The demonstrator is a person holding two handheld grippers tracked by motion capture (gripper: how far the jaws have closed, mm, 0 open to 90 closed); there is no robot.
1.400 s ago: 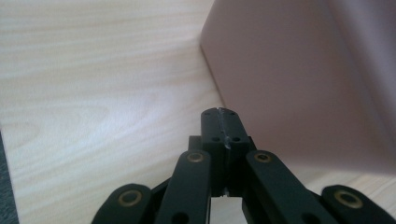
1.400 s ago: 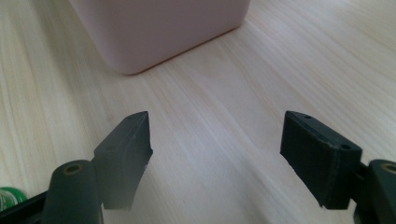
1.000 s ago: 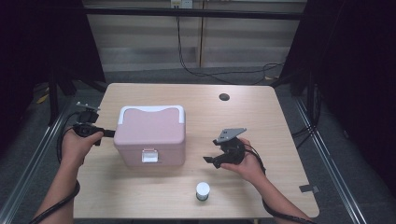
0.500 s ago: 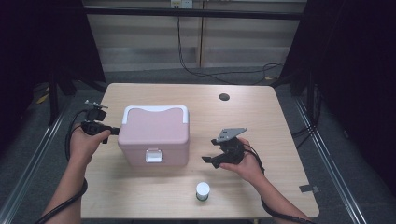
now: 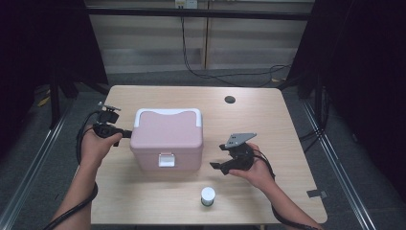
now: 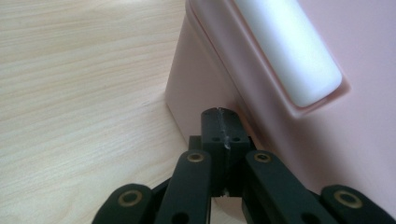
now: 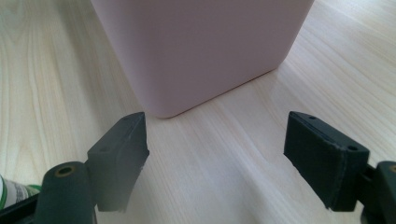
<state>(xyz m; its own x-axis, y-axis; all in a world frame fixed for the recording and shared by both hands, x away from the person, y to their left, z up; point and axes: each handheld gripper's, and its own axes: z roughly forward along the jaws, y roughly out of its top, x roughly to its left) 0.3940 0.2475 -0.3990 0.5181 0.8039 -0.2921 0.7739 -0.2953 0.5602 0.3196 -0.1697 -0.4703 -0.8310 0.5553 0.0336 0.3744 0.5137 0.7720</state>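
- Two grippers are flanking the pink cooler box (image 5: pixel 167 139).
- Left gripper (image 6: pixel 223 128) is pressing clenched, empty jaws against its left wall.
- Right gripper (image 7: pixel 238 154) is holding jaws wide apart near its right corner, touching nothing.

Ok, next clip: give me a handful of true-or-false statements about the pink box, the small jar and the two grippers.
1. The pink cooler box has its lid shut, white handle folded flat. True.
2. The left gripper has its jaws wide open. False: they are shut, empty, tips close against the box's side.
3. The right gripper holds the box between its jaws. False: its jaws are open and empty, with the box's corner ahead of them.
4. The white-lidded jar stands on the table in front of the box, apart from it. True.
5. The jar sits on the box's lid. False: it is on the table.
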